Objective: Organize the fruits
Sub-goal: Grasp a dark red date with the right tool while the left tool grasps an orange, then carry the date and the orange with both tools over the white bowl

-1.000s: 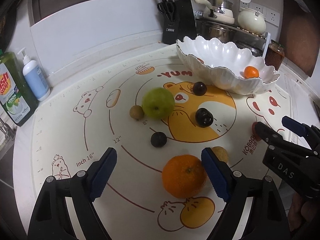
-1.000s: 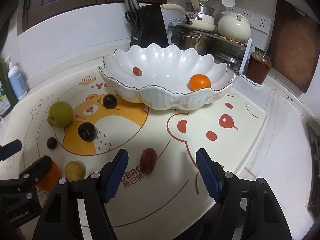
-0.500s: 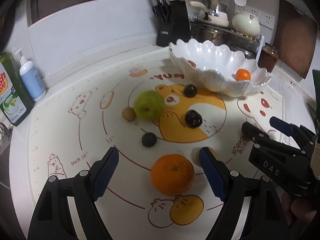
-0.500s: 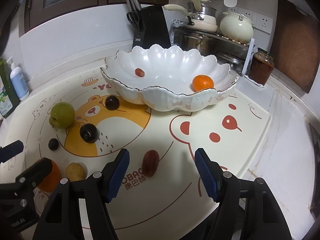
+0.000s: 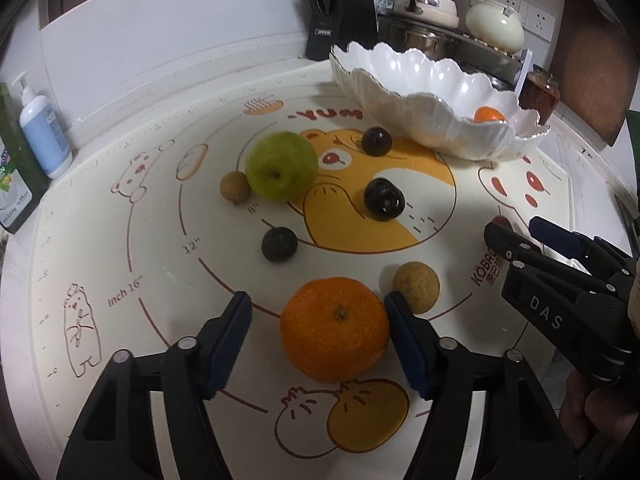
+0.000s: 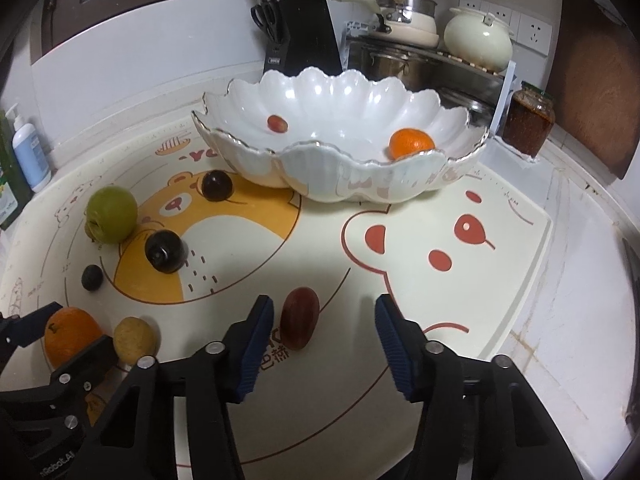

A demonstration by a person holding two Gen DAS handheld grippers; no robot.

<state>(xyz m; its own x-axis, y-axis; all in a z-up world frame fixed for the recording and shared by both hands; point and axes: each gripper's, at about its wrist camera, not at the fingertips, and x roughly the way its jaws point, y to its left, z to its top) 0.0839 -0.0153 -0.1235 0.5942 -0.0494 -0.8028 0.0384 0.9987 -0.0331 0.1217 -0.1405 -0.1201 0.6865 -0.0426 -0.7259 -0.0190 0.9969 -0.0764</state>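
Fruit lies scattered over a cartoon-bear baking mat (image 5: 400,216) on a kitchen counter. Nearest the left gripper (image 5: 318,312) sits a large orange (image 5: 335,329), between its blue pads; the jaws are closing, the right pad touching or nearly touching the peel while the left pad stands clear of it. Just beside the orange lies a small tan longan (image 5: 416,287). The right gripper (image 6: 324,322) straddles a reddish oval fruit (image 6: 299,322), probably a jujube or grape, which rests close to its left pad and well away from its right pad; these jaws are closing too, with no pad pressing yet. Farther up the mat are a small dark fruit (image 5: 279,244), a dark plum (image 5: 384,199), another dark round fruit (image 5: 376,141), a green apple (image 5: 281,165) and a second longan (image 5: 235,187) touching it. Beyond them stands a white scalloped bowl (image 6: 320,92) holding a small orange (image 6: 412,143) and a small red fruit (image 6: 277,123). Behind are a knife block (image 6: 302,32), pots on a rack, a jar (image 6: 528,120) and soap bottles (image 5: 44,132).
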